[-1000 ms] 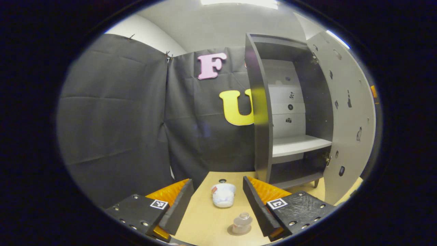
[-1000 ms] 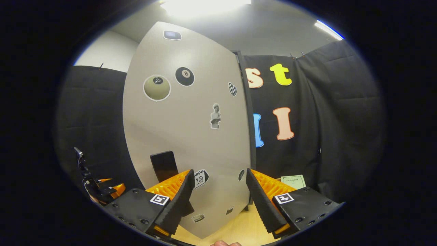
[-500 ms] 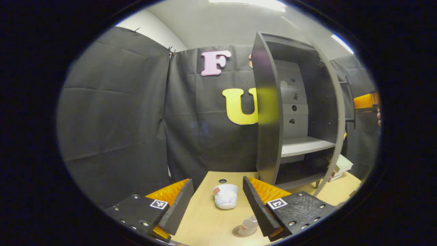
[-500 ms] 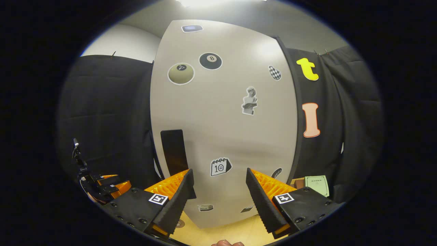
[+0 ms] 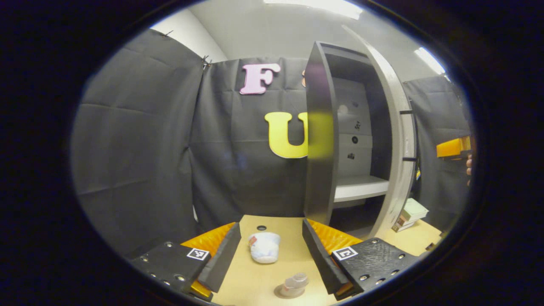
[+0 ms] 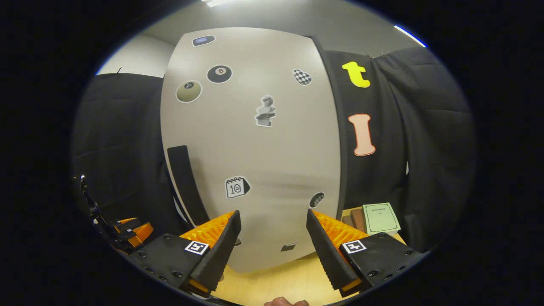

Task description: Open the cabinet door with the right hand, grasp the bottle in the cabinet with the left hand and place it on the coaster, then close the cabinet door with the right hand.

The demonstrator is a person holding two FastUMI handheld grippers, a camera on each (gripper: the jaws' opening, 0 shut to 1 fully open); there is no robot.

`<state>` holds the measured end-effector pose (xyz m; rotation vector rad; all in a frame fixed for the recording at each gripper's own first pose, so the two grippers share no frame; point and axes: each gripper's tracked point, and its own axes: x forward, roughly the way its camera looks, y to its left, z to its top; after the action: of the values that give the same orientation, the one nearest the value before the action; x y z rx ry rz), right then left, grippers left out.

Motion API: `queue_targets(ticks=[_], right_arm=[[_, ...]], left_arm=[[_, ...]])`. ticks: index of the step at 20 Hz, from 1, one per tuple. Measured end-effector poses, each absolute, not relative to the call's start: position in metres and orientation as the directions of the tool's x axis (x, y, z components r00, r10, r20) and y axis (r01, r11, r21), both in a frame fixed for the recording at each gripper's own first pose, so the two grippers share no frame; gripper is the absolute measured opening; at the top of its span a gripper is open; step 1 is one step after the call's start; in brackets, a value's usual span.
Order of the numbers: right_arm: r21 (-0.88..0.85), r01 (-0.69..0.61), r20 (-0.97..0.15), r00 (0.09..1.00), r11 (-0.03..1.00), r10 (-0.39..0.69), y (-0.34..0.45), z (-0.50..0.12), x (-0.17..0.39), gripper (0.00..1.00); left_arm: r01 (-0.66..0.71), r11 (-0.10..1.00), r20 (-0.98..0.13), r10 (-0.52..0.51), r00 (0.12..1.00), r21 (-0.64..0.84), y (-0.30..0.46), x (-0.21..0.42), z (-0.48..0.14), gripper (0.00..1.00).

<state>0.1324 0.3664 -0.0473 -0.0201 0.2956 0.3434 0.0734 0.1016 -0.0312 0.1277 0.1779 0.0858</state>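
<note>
Bottle (image 5: 294,284) stands upright on the round coaster (image 5: 282,292) at the table's near edge, between the left gripper's (image 5: 270,255) spread fingers, untouched. Farther right, the cabinet door (image 6: 255,148) stands partly ajar, just beyond the right gripper (image 6: 273,244), whose fingers are spread, holding nothing.

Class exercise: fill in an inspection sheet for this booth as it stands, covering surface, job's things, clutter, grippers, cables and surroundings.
Surface: light wooden table, bare between things.
Job's things: small clear plastic bottle upright on round grey coaster; tall dark grey cabinet; its pale sticker-covered door partly open.
Clutter: white crumpled cloth bundle; pale green booklet on stacked books.
Grippers: left gripper open, empty; right gripper open, facing the door.
Cables: nothing seen.
Surroundings: black cloth wall.
</note>
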Motion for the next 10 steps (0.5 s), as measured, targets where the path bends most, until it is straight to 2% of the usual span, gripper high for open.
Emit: queue_targets(ticks=[3, 10], right_arm=[[-0.011, -0.289, -0.274, 0.922, 0.957, 0.275, 0.327, -0.043, 0.130, 0.98], [-0.002, -0.228, -0.216, 0.951, 0.974, 0.222, 0.237, -0.026, 0.124, 0.98]], left_arm=[[-0.041, 0.990, -0.153, 0.062, 0.986, 0.137, 0.070, 0.074, -0.017, 0.88], [-0.064, 0.996, -0.121, 0.072, 0.990, 0.069, 0.011, 0.056, 0.021, 0.87]])
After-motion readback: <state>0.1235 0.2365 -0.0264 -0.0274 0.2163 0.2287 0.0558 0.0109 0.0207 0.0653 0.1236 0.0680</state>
